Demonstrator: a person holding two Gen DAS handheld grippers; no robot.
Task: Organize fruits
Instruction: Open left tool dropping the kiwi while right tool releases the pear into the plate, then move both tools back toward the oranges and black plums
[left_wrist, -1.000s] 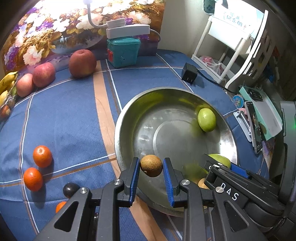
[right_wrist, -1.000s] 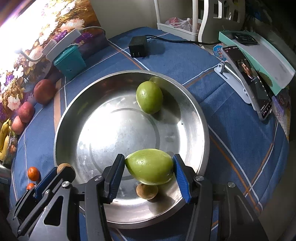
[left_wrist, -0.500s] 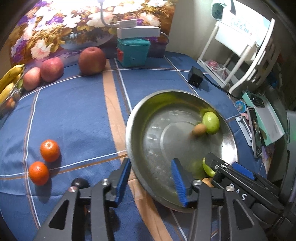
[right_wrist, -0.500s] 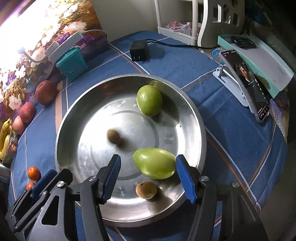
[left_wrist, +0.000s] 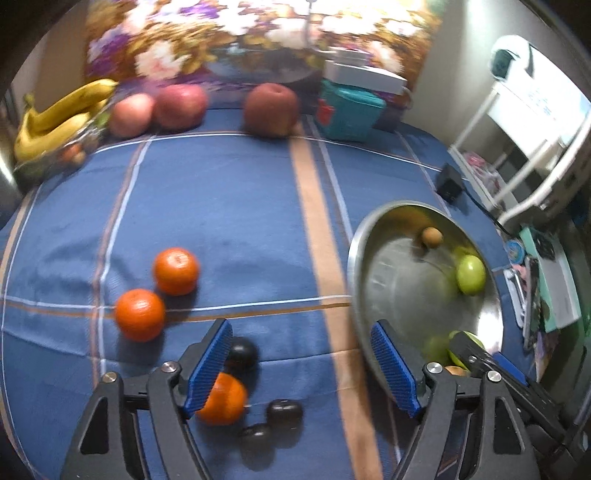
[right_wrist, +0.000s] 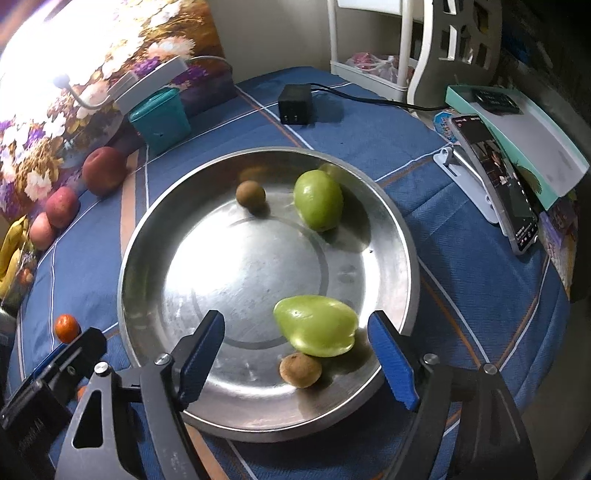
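A steel bowl (right_wrist: 155, 236) holds two green fruits (right_wrist: 317, 201) (right_wrist: 316, 325) and two small brown fruits (right_wrist: 250, 194) (right_wrist: 300, 369). My right gripper (right_wrist: 295, 354) is open and empty over the bowl's near side, with the near green fruit between its fingers but apart from them. My left gripper (left_wrist: 301, 363) is open and empty over the blue cloth, left of the bowl (left_wrist: 360, 251). Three oranges (left_wrist: 175, 271) (left_wrist: 139, 314) (left_wrist: 223, 400) and three dark plums (left_wrist: 242, 352) (left_wrist: 284, 411) (left_wrist: 256, 435) lie near it.
Apples (left_wrist: 271, 109) (left_wrist: 179, 105) (left_wrist: 131, 114) and bananas (left_wrist: 62, 114) sit at the back by a floral picture. A teal box (right_wrist: 160, 120), a black charger (right_wrist: 295, 105), and a phone on a stand (right_wrist: 495, 188) are nearby. A white rack (right_wrist: 373, 40) stands behind the table.
My left gripper opened, released the brown fruit into the bowl and swung left toward the oranges and plums. My right gripper opened wide and let the green fruit down into the bowl.
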